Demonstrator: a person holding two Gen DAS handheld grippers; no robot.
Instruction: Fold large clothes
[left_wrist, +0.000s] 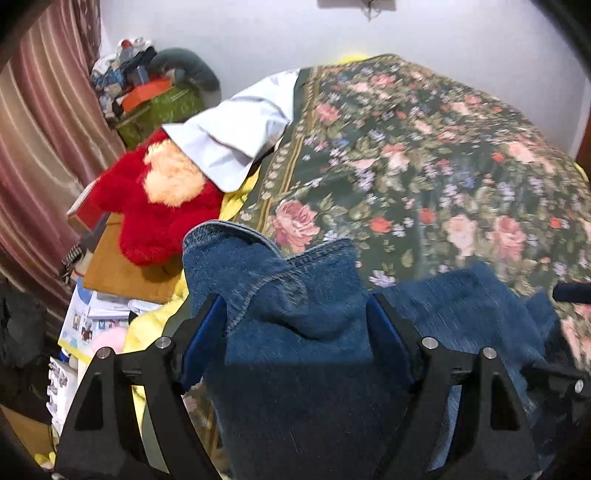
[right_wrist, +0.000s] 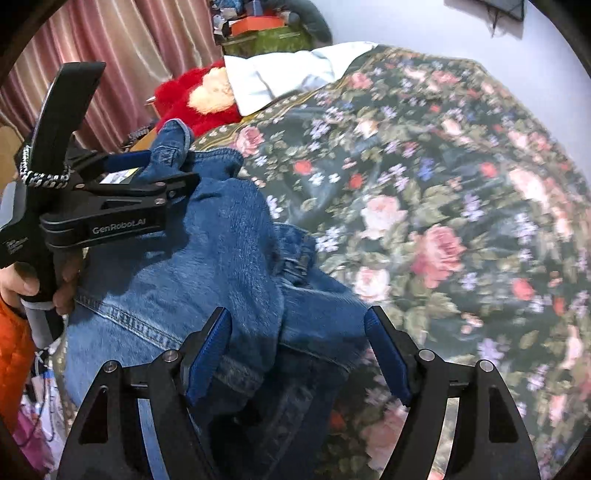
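Observation:
A pair of blue denim jeans (right_wrist: 207, 266) lies bunched at the near left edge of a bed with a floral cover (right_wrist: 424, 184). My left gripper (left_wrist: 295, 321) has its jaws wide apart, with a fold of the jeans (left_wrist: 280, 280) lying between the blue pads. It also shows in the right wrist view (right_wrist: 147, 170), where denim sticks out between its fingers. My right gripper (right_wrist: 297, 347) is open just above the jeans' hem and holds nothing.
A pale blue pillow (left_wrist: 236, 136) and a red plush toy (left_wrist: 159, 206) lie at the bed's far left. A cardboard box (left_wrist: 122, 269), papers and a cluttered pile (left_wrist: 147, 92) stand beside the bed near pink curtains (left_wrist: 44, 122). A white wall is behind.

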